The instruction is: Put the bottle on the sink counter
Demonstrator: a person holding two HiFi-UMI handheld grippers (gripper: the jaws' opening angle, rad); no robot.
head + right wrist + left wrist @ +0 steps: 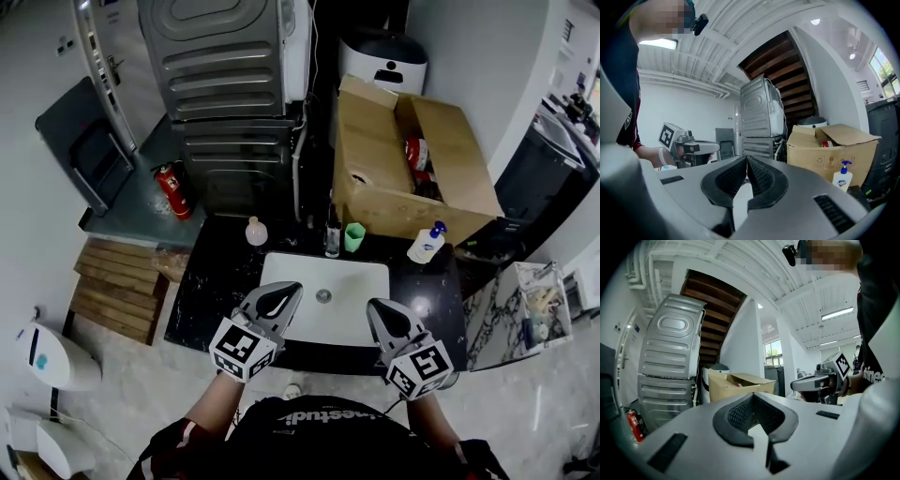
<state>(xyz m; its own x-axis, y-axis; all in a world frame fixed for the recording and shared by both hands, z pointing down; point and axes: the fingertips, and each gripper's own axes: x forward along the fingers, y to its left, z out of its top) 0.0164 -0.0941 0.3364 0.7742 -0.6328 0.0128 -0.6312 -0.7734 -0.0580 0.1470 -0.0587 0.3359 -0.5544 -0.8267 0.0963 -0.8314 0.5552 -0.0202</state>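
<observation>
White pump bottle with a blue pump head (427, 244): upright on the black counter (211, 286), at the upper right corner of the white rectangular sink (361, 281), just in front of the open brown cardboard box (375, 183).

Green cup (353, 236) and clear glass (332, 242): side by side on the counter behind the sink's rear edge.

Small pale pink bottle (256, 231): upright at the sink's upper left.

Left hand-held gripper (285, 294): over the sink's lower left edge, jaws pressed together, nothing between them, well apart from the pump bottle.

Right hand-held gripper (376, 310): over the sink's lower right edge, jaws pressed together, nothing held.

Red fire extinguisher (172, 190): on the floor left of the grey ribbed metal appliances (225, 84), upper left of the frame.
</observation>
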